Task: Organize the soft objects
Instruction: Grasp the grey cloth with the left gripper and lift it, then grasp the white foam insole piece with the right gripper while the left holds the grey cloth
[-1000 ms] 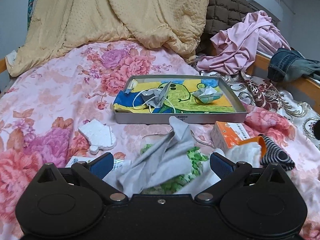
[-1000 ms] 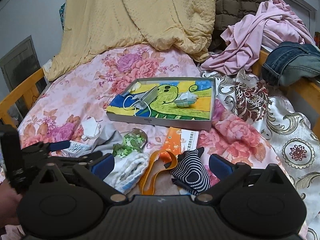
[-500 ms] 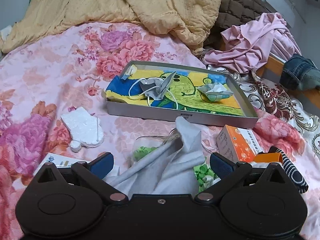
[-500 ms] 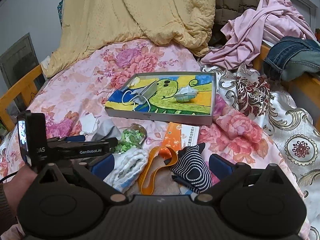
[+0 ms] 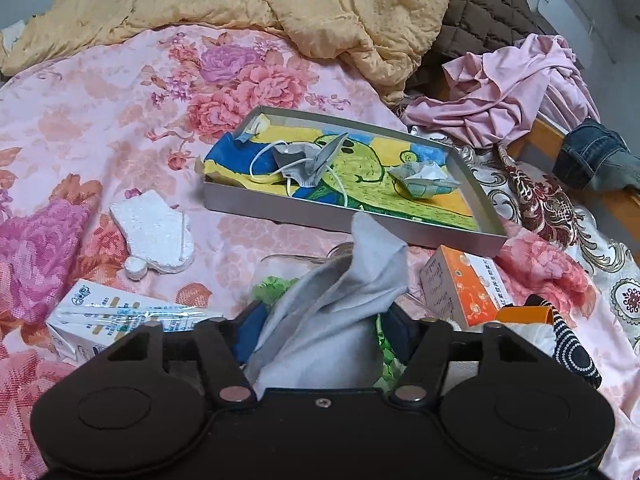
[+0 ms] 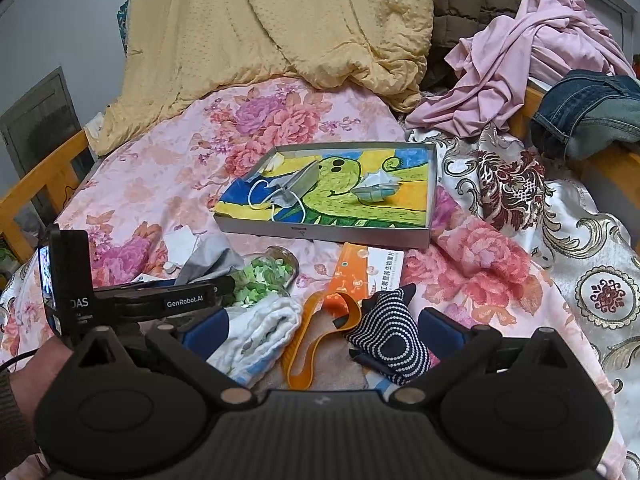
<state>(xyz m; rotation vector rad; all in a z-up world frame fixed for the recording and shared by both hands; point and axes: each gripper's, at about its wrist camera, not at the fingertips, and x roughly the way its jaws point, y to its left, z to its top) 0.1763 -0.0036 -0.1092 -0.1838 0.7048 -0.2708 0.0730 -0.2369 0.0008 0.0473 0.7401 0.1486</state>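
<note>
My left gripper [image 5: 324, 328] is shut on a grey cloth [image 5: 344, 276], which bunches up between its blue pads and sticks up above them. In the right wrist view the same cloth [image 6: 212, 260] shows above the left gripper's body [image 6: 132, 300]. A shallow grey tray [image 5: 280, 204] with a green cartoon drawing holds a grey face mask [image 5: 304, 160] and a crumpled white mask [image 5: 420, 180]. My right gripper [image 6: 320, 332] is open over a white towel [image 6: 260, 332], an orange strap [image 6: 320, 316] and a dark dotted sock [image 6: 392, 340].
A white foam piece [image 5: 156, 228], a milk carton [image 5: 120, 320], an orange box [image 5: 464, 288] and a jar of green paper stars [image 6: 268, 272] lie on the floral sheet. A yellow quilt [image 5: 280, 4], pink clothes [image 5: 512, 88] and jeans [image 6: 588, 112] lie behind.
My left gripper has closed from wide open onto the grey cloth and has tilted down toward the bed. The right gripper has barely moved.
</note>
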